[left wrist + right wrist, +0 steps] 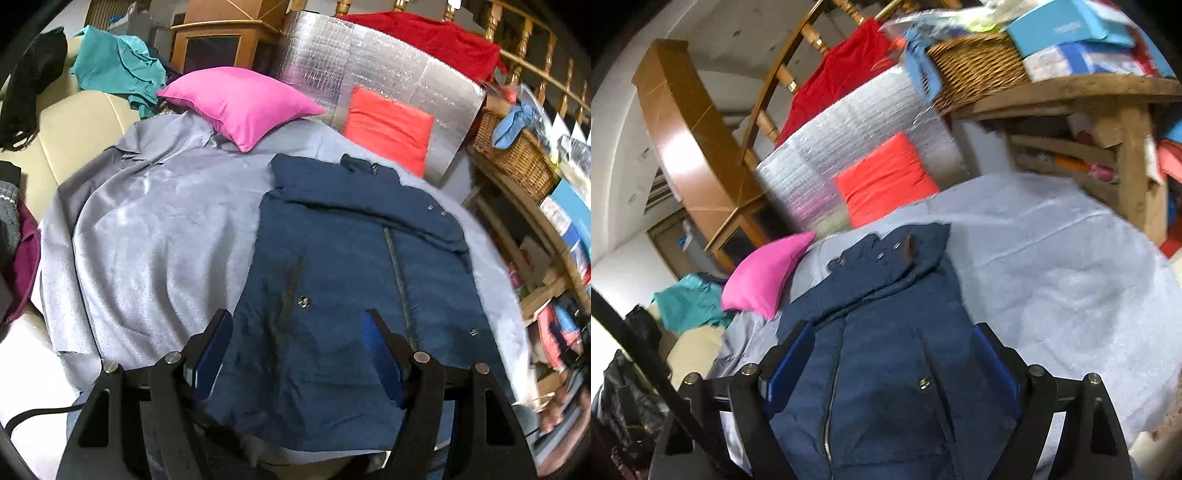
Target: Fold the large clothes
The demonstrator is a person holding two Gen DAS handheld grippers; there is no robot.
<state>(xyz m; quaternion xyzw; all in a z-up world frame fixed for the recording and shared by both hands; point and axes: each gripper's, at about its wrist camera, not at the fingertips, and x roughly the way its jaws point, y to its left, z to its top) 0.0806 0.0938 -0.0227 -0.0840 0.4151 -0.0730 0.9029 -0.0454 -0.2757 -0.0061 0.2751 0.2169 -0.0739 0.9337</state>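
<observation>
Right wrist: blue box, lettering illegible.

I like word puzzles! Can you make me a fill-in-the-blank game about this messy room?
1. The jacket lying flat is dark ____.
2. The pillow beside the teal cloth is ____.
3. The basket sits on a ____ shelf.
4. Both the left gripper and the right gripper are ____.

Missing words: blue; pink; wooden; open
</observation>
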